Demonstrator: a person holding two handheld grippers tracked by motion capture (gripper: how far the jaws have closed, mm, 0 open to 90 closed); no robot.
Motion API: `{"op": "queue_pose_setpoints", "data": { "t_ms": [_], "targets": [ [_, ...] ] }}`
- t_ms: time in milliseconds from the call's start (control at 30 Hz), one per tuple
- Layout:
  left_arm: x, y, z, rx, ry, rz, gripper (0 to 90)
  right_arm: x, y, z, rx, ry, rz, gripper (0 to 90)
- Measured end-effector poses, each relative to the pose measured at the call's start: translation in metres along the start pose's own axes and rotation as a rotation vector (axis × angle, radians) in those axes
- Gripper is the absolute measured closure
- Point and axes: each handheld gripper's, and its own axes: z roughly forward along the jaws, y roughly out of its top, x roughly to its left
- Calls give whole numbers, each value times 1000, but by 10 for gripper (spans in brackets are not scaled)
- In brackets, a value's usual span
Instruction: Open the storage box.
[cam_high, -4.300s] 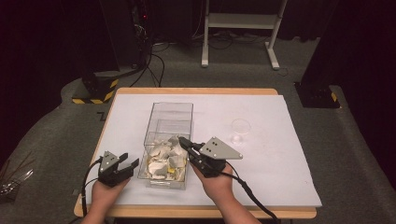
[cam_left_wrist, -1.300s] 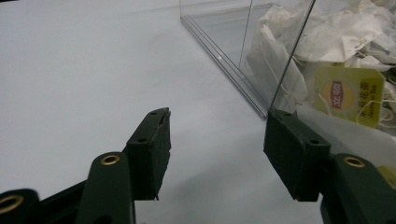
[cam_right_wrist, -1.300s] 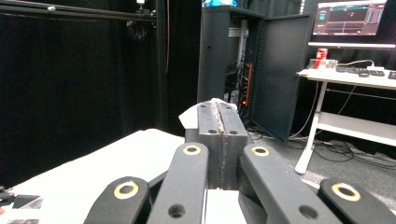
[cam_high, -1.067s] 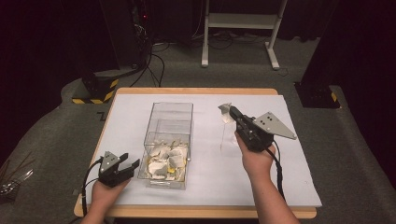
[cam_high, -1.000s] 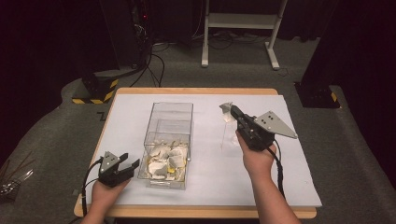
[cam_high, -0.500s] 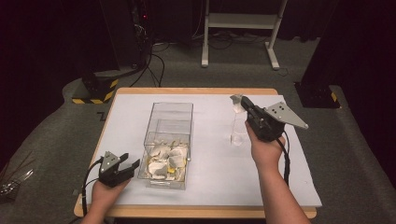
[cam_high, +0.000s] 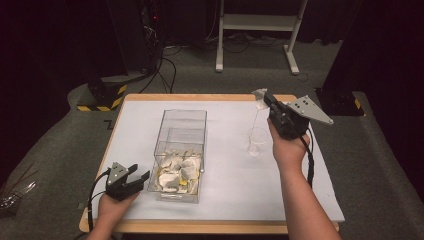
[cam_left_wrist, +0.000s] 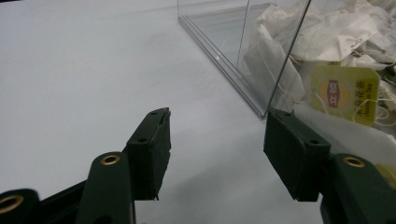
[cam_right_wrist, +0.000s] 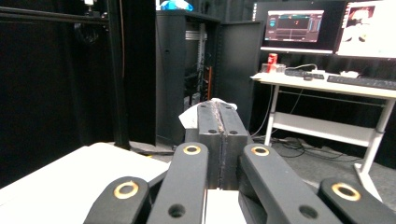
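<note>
A clear plastic box (cam_high: 184, 121) stands mid-table with a heap of white tea bags (cam_high: 175, 172) in its near end. My right gripper (cam_high: 265, 99) is raised over the table's far right, shut on a tea bag (cam_high: 259, 94); the white paper pokes out at the jaw tips (cam_right_wrist: 191, 116). A thin string hangs from it down to a small clear cup (cam_high: 257, 141) on the table. My left gripper (cam_high: 135, 175) rests open at the box's near left corner; its right jaw is close against the box wall (cam_left_wrist: 261, 60), with a yellow-tagged tea bag (cam_left_wrist: 343, 93) behind it.
White paper (cam_high: 140, 130) covers the wooden table. Dark racks, cables and a white desk frame (cam_high: 255, 20) stand beyond the far edge. The right gripper view shows a desk with monitors (cam_right_wrist: 322, 28) and a red can.
My right gripper lifted a tea bag from the box, then carried it right, farther away and upward until it hangs over the cup. The left gripper has stayed put.
</note>
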Motion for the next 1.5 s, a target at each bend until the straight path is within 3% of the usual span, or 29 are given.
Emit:
{"op": "queue_pose_setpoints", "data": {
  "t_ms": [300, 967, 1500],
  "targets": [
    [0, 0, 0, 0, -3, 1, 415, -9, 4, 8, 1, -32, -8, 900],
    [0, 0, 0, 3, -7, -2, 415, -29, -6, 24, 57, -91, -17, 900],
    [0, 0, 0, 2, -8, 0, 415, -38, -34, 30, 115, -109, 11, 900]
  ]
}}
